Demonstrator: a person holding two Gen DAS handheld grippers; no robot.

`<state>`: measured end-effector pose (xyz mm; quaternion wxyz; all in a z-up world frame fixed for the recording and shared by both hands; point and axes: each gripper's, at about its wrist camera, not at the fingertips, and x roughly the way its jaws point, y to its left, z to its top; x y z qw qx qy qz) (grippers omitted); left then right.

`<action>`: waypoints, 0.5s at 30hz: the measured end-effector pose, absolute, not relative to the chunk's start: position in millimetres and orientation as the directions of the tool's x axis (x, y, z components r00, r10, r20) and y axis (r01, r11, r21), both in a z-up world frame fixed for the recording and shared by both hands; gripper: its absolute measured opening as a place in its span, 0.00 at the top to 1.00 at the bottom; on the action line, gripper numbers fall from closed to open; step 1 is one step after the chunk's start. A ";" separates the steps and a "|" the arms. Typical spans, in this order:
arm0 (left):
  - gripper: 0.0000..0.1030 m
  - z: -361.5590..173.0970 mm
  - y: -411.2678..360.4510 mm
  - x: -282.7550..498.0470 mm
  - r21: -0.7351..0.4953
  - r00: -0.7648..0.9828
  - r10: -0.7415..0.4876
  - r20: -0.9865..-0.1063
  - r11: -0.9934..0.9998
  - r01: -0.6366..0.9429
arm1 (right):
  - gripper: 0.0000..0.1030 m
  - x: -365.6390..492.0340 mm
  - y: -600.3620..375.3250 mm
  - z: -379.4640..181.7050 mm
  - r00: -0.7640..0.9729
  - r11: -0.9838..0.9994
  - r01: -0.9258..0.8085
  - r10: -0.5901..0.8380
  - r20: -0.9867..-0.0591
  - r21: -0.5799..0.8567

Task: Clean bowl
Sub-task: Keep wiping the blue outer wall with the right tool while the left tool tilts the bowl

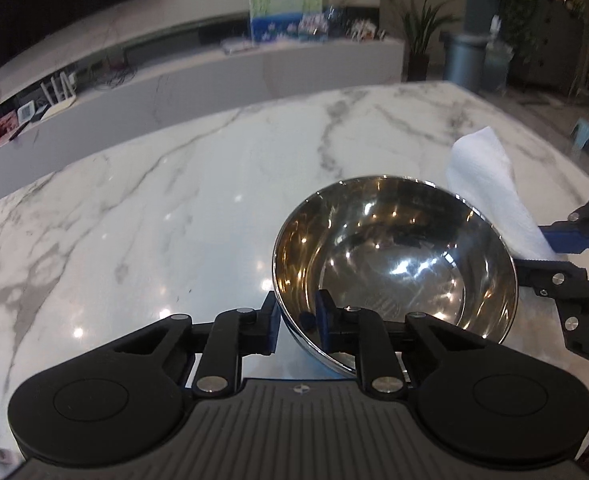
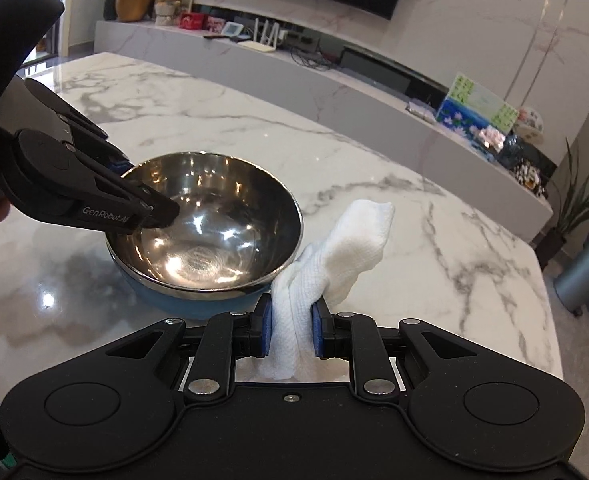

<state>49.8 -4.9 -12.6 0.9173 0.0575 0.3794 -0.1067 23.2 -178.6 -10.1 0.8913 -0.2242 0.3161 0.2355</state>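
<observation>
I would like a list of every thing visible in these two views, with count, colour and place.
bowl: one, steel inside, blue outside, on the table
cloth: one, white, right of the bowl
table: one, white marble
bin: one, grey, on the floor
plant: one, green, beyond the table
left gripper: one, black, clamped on the bowl's rim
right gripper: one, black, clamped on the cloth

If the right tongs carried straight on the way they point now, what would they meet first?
Probably bare marble tabletop. The right tongs, shut on the white cloth, aim just right of the steel bowl, so the cloth's tip would likely touch down first, though it may brush the bowl's rim; depth is unclear.
</observation>
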 end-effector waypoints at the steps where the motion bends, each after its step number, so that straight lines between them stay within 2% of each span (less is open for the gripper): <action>1: 0.83 -12.1 -3.7 48.8 0.020 0.695 -0.158 -0.701 0.971 0.240 | 0.83 21.5 -178.4 -10.5 0.693 0.781 -0.566 0.279 -0.665 -0.262; 15: 0.83 -10.6 -2.0 47.5 0.070 0.697 -0.165 -0.698 0.953 0.296 | 0.83 20.3 -165.7 -25.0 0.660 0.691 -0.644 0.286 -0.694 -0.328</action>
